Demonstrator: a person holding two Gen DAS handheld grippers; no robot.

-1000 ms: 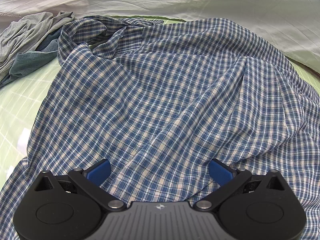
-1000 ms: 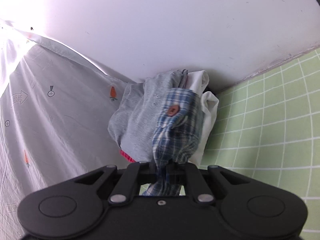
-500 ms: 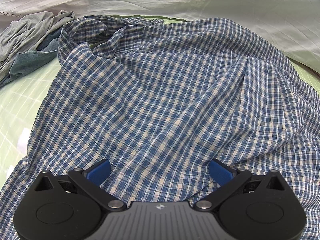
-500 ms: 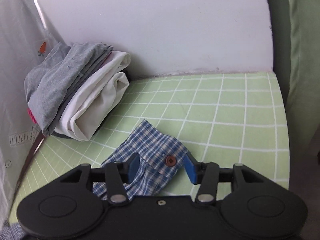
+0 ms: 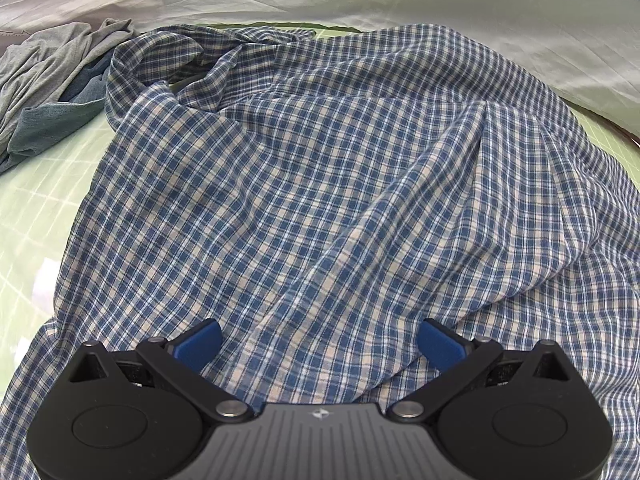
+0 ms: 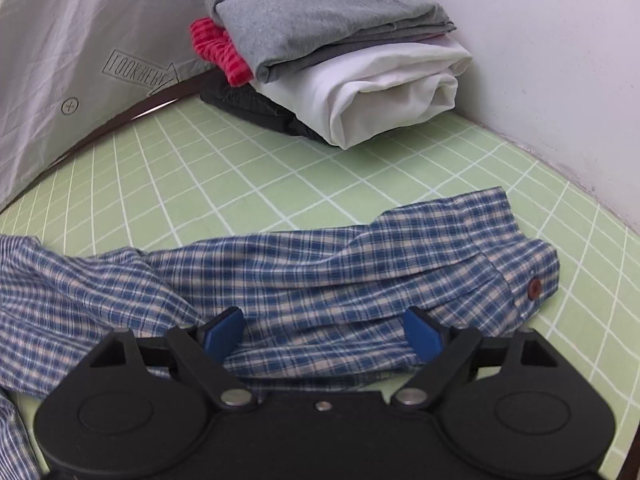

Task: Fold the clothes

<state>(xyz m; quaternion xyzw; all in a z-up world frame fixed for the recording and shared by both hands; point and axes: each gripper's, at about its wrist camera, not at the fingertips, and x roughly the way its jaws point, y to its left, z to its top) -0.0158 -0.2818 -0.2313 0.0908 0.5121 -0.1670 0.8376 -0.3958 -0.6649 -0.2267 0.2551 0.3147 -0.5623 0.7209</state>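
Blue-and-white checked cotton shirt [image 5: 320,184] lies spread on the green gridded mat [image 6: 280,176], its buttoned sleeve [image 6: 400,264] stretched flat for folding. Right gripper [image 6: 324,334] has just been opening, cloth unpinched between its jaws; left gripper [image 5: 320,344] hovers released.

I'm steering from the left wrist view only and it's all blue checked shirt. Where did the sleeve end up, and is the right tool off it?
Observer: The right tool has just been opening; its blue pads stand wide apart over the blue checked shirt sleeve and don't pinch it.
Operator: How is the sleeve lying?
Observer: Stretched across the green gridded mat, with the cuff and its brown button at the right end.
Operator: Anything beyond it?
Observer: A stack of folded clothes sits apart from the sleeve by the white wall, with a grey garment on top.
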